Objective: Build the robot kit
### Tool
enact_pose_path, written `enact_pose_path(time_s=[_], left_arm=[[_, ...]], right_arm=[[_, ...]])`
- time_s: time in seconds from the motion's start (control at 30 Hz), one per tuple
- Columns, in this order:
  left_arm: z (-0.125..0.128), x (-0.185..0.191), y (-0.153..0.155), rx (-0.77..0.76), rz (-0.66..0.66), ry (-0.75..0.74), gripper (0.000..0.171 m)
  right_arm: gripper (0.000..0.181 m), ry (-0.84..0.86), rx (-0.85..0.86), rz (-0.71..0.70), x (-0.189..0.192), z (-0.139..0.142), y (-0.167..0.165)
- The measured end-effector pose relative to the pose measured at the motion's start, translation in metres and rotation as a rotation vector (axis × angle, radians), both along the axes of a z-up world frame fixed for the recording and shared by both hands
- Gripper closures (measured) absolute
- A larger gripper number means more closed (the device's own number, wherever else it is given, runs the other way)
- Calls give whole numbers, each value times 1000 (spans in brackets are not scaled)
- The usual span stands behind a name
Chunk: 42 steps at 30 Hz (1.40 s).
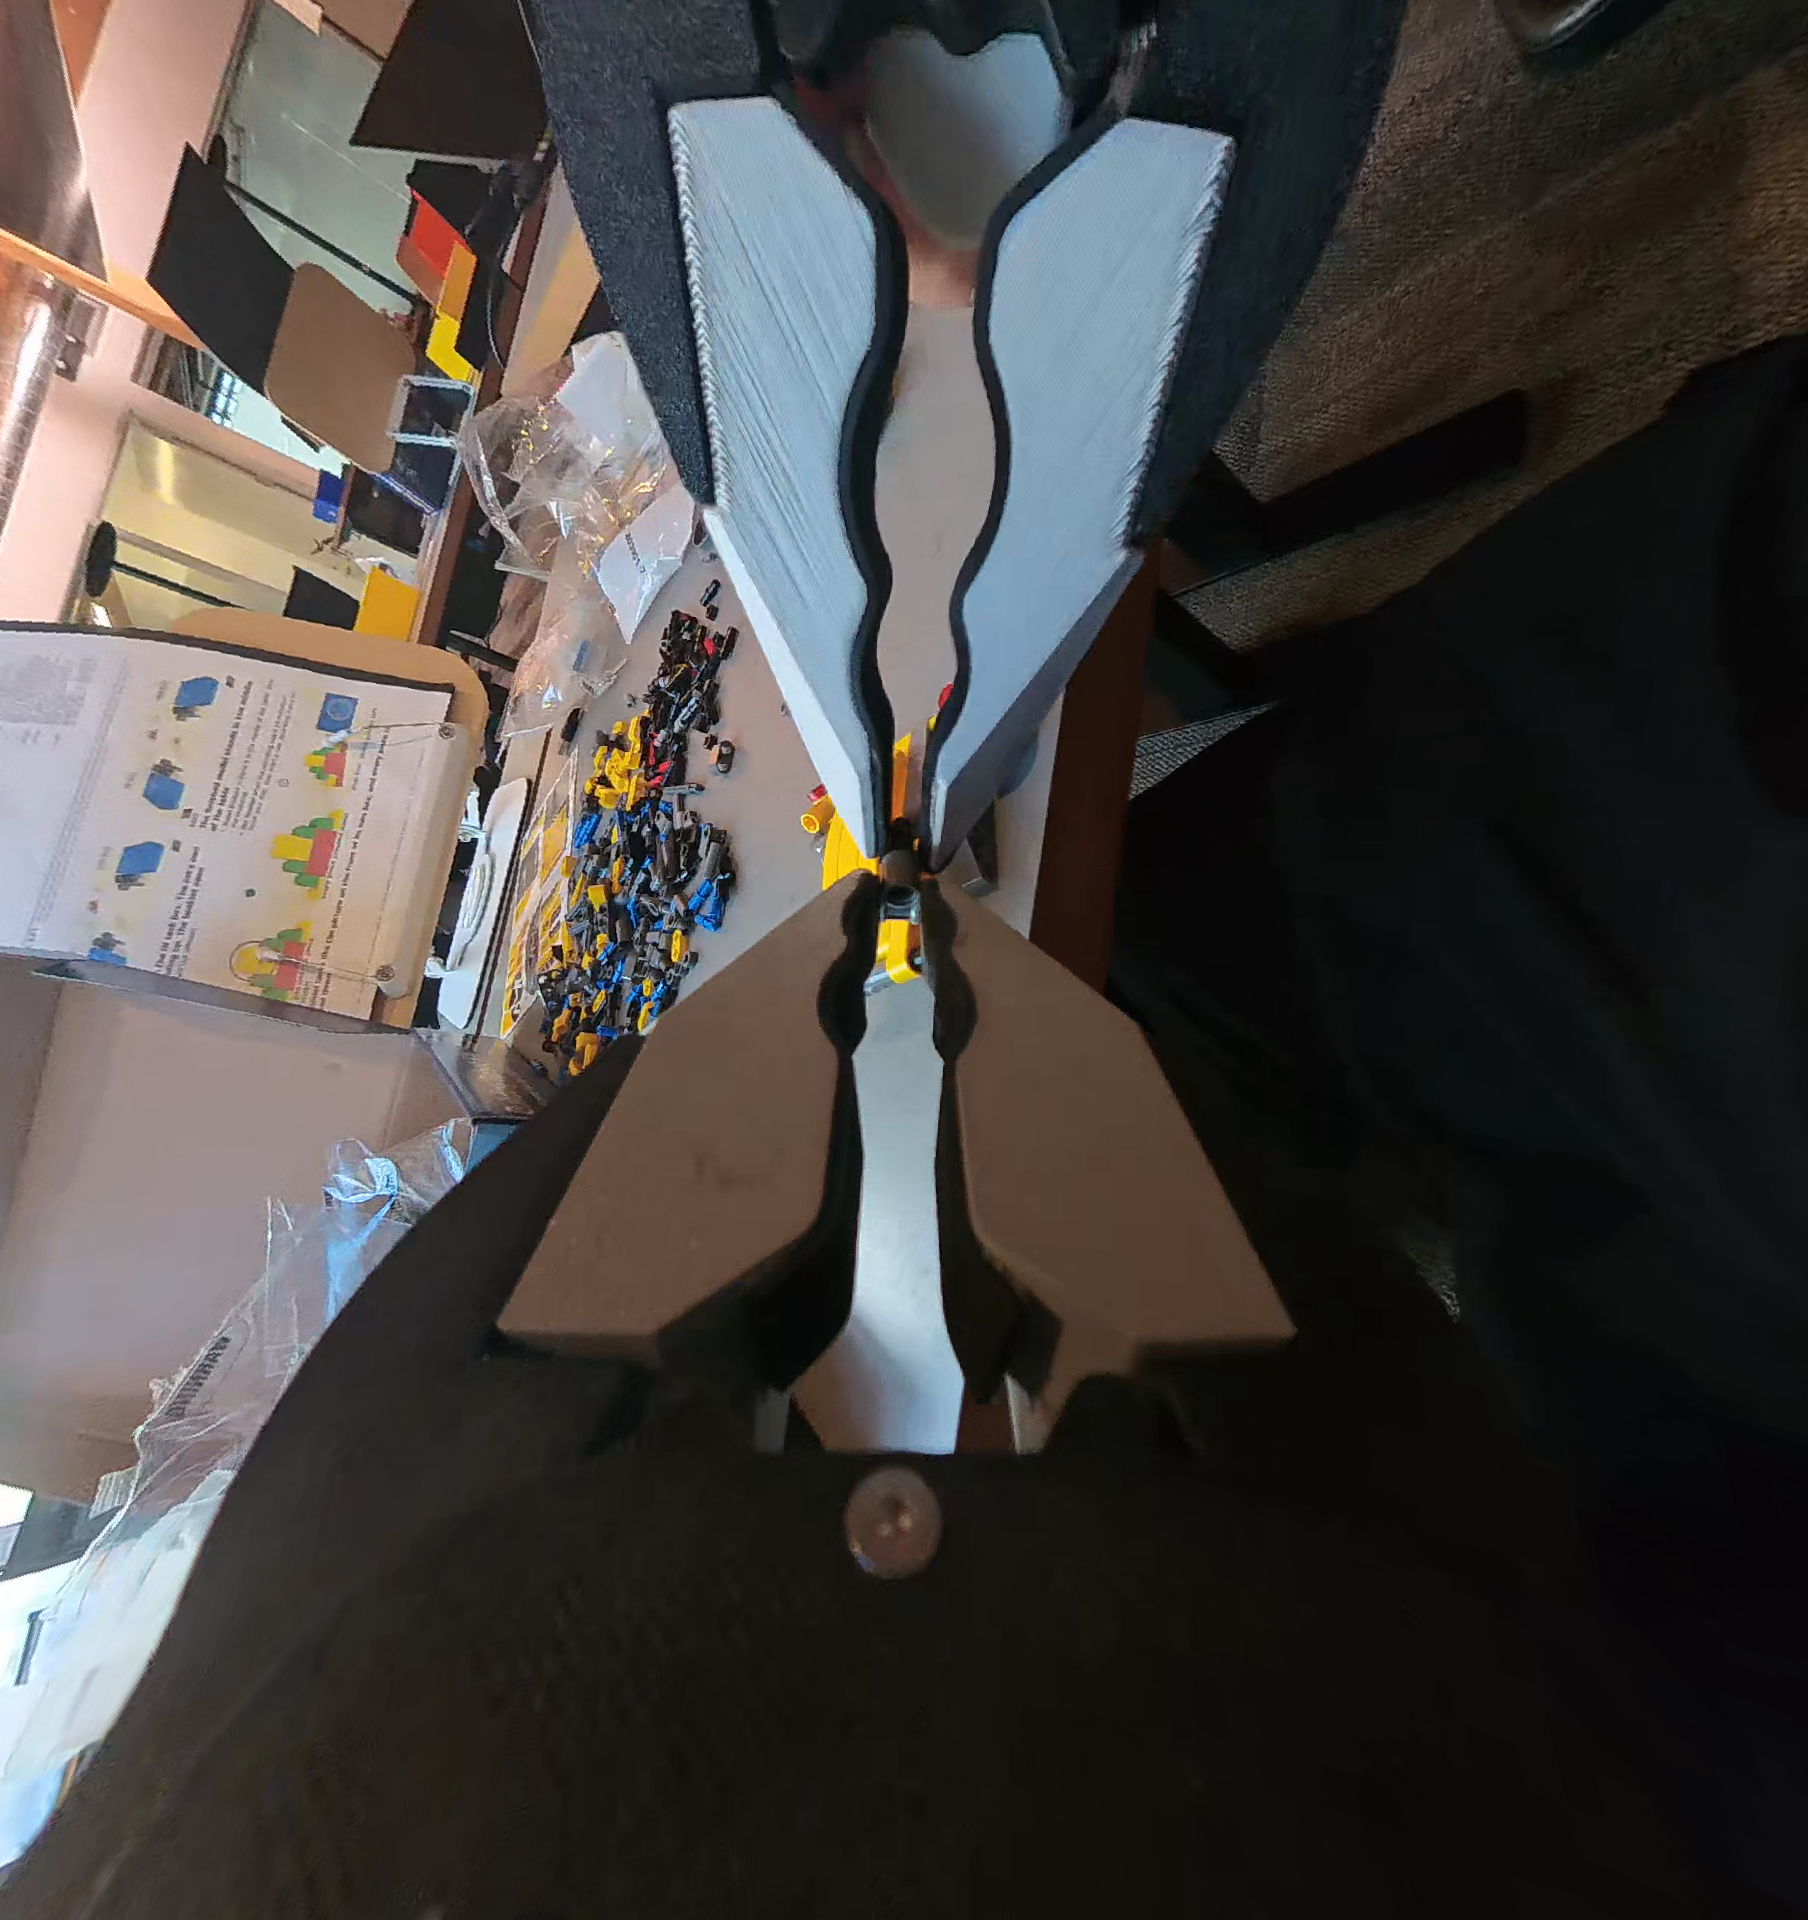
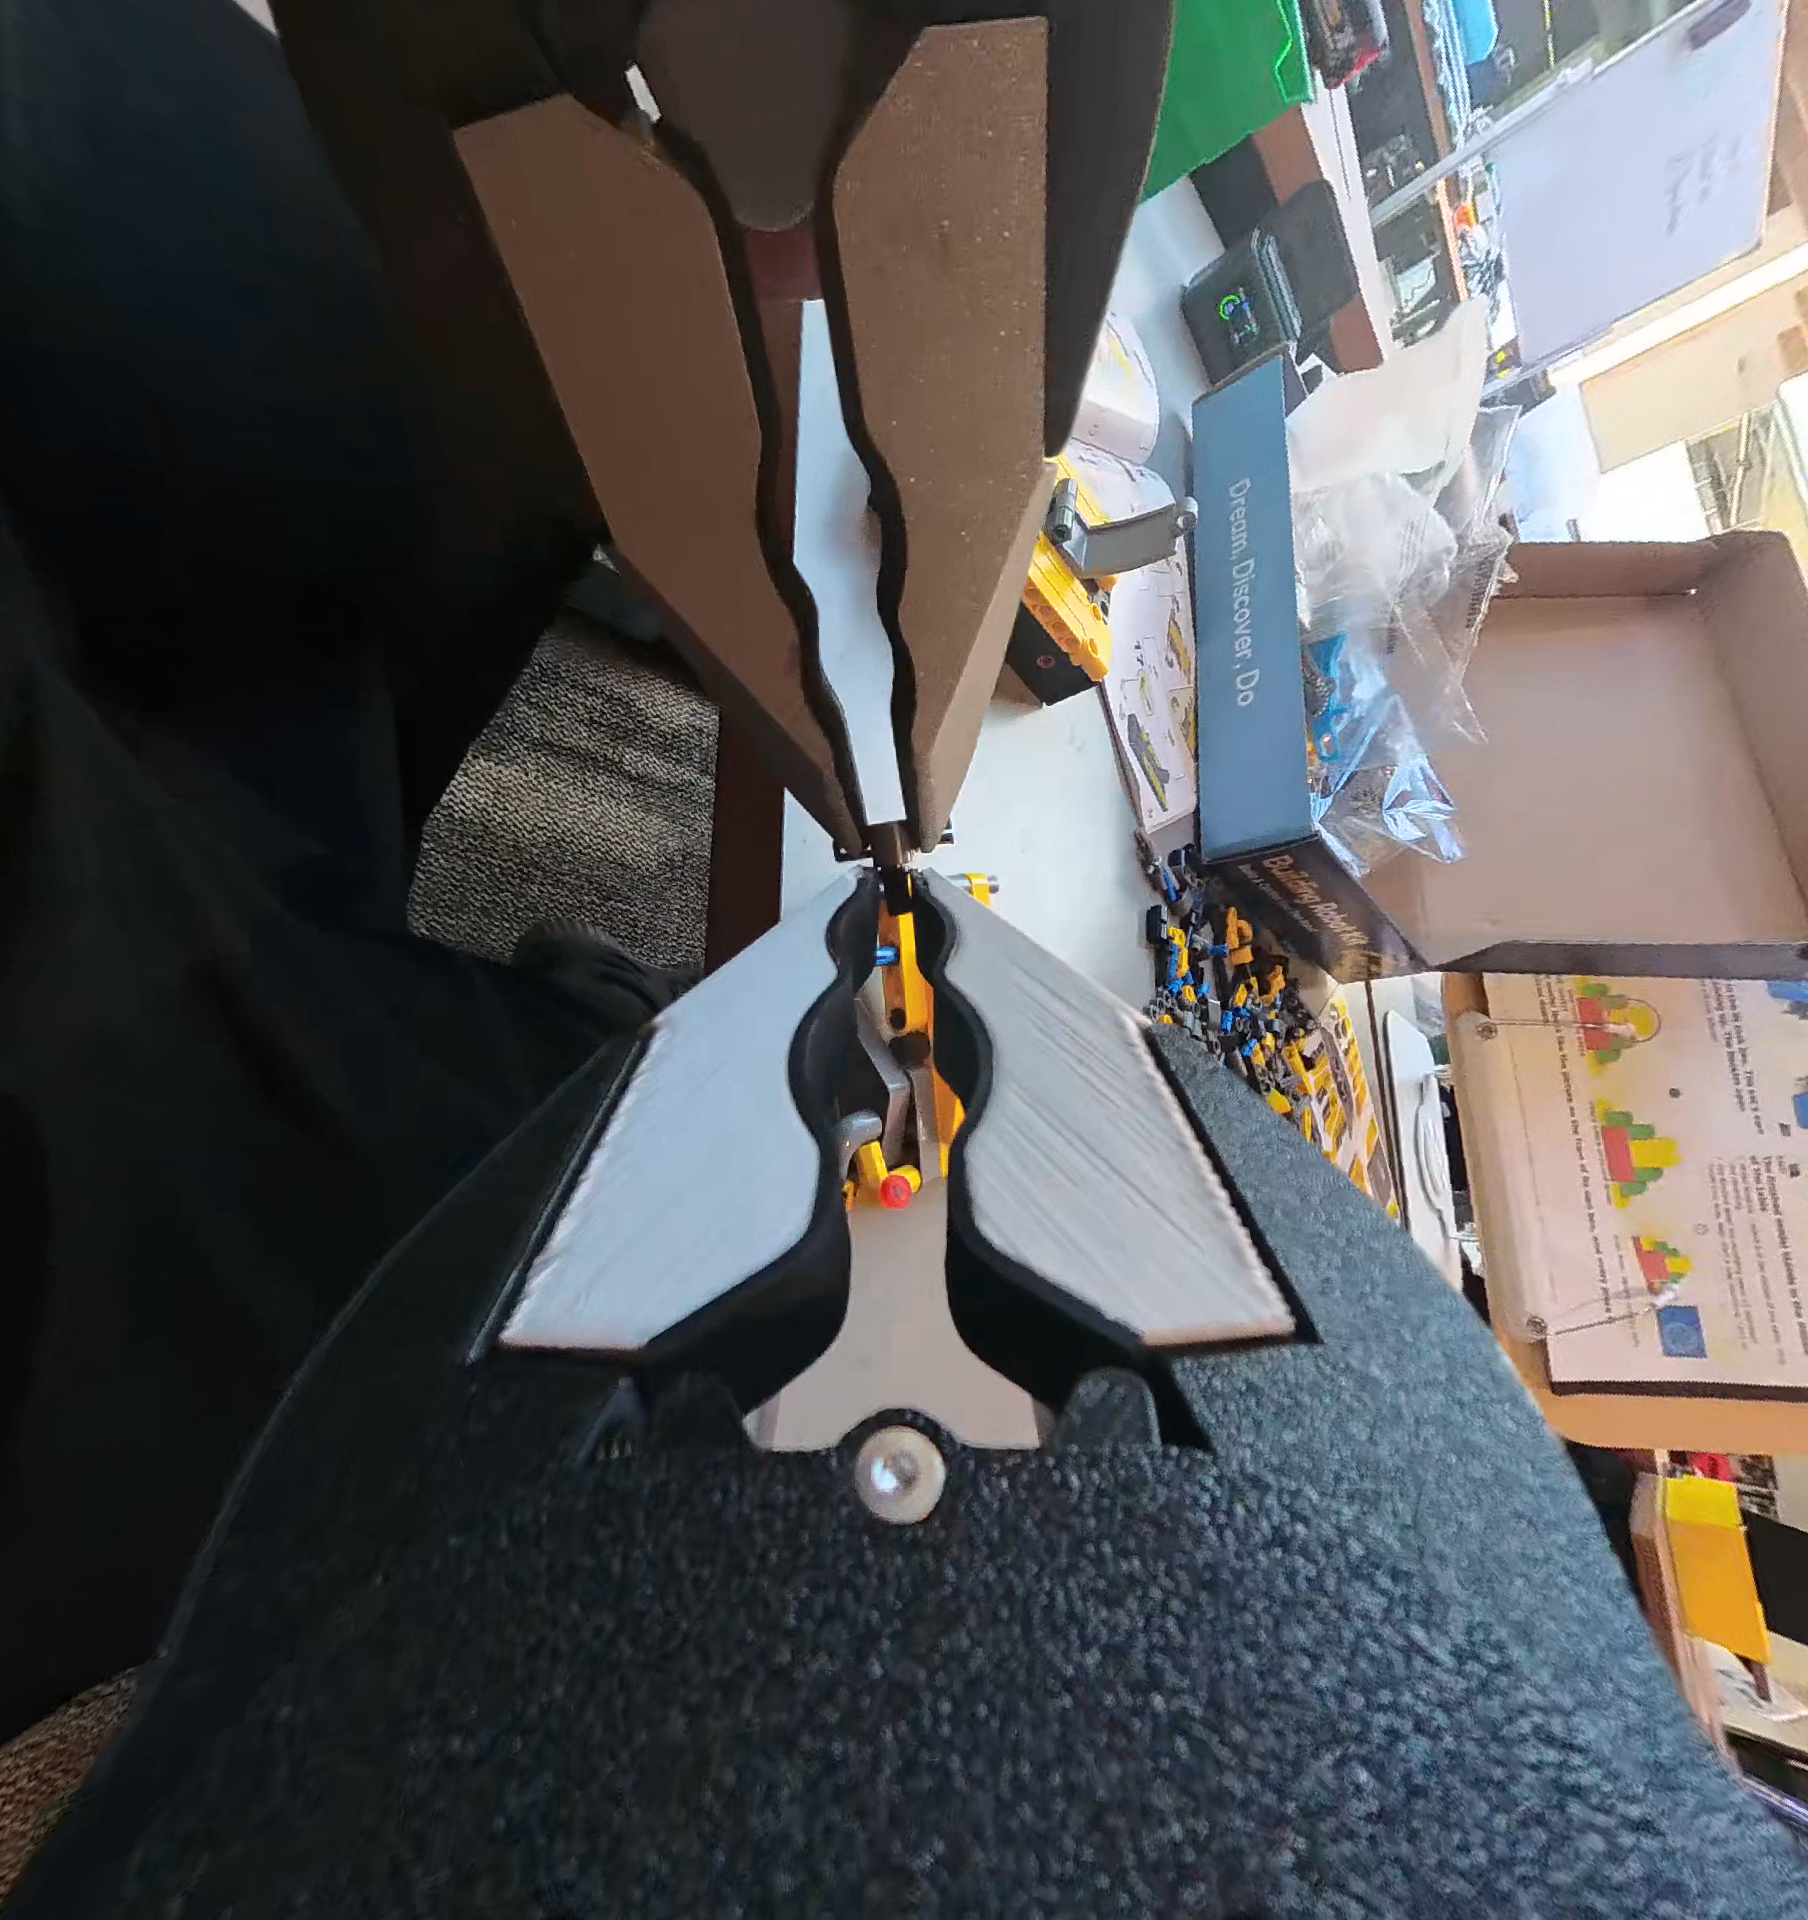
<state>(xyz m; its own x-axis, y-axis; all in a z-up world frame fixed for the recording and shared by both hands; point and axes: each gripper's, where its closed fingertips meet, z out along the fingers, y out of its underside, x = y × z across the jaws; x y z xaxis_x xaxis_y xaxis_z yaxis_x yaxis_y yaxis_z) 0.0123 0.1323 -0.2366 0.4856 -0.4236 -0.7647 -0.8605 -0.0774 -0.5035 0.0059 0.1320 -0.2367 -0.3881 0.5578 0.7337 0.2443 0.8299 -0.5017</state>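
My two grippers meet tip to tip above the near edge of a white table (image 2: 1045, 810). My right gripper (image 2: 895, 888) has pale grey fingers and is shut on a yellow brick assembly (image 2: 921, 997) with grey parts and a red pin. It comes in from the top in the left wrist view (image 1: 908, 831). My left gripper (image 1: 895, 899) has brown fingers and is shut on a small dark pin (image 2: 892, 840). The pin touches the tip of the yellow assembly. My left gripper comes in from the top in the right wrist view (image 2: 887, 836).
A pile of small black, blue and yellow parts (image 1: 651, 831) lies on the table. Beside it are clear plastic bags (image 2: 1399, 582), a blue box (image 2: 1243, 623), an open cardboard box (image 2: 1658, 727), a printed sheet (image 2: 1658, 1164) and another yellow model (image 2: 1061, 613). A person's dark clothing fills the near side. Less than 4 cm separates the two grippers' tips.
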Motion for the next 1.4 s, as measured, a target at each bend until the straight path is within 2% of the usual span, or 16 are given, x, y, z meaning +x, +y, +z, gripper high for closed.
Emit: enact_pose_path(time_s=[0.2,0.4,0.57,0.7,0.83,0.9,1.27,1.4], left_arm=[[-6,1,-2,-80,-1,-31,166],[-3,0,0,-86,7,-63,166],[4,-5,-3,-166,46,-305,169],[19,-10,-10,-218,27,-613,170],[16,-2,-15,-408,-33,-931,162],[19,1,-16,-447,-65,-1045,162],[17,4,-18,-531,-104,-1245,157],[14,2,-20,-527,-103,-1261,156]], right_arm=[[176,-16,76,3,-1,-10,2],[179,7,-16,0,-3,-7,3],[180,49,-134,25,1,-2,5],[180,88,-223,41,3,7,6],[180,121,-287,64,1,16,2],[180,131,-291,75,1,18,-1],[180,151,-193,103,-5,17,-14],[180,146,-185,107,-8,15,-16]])
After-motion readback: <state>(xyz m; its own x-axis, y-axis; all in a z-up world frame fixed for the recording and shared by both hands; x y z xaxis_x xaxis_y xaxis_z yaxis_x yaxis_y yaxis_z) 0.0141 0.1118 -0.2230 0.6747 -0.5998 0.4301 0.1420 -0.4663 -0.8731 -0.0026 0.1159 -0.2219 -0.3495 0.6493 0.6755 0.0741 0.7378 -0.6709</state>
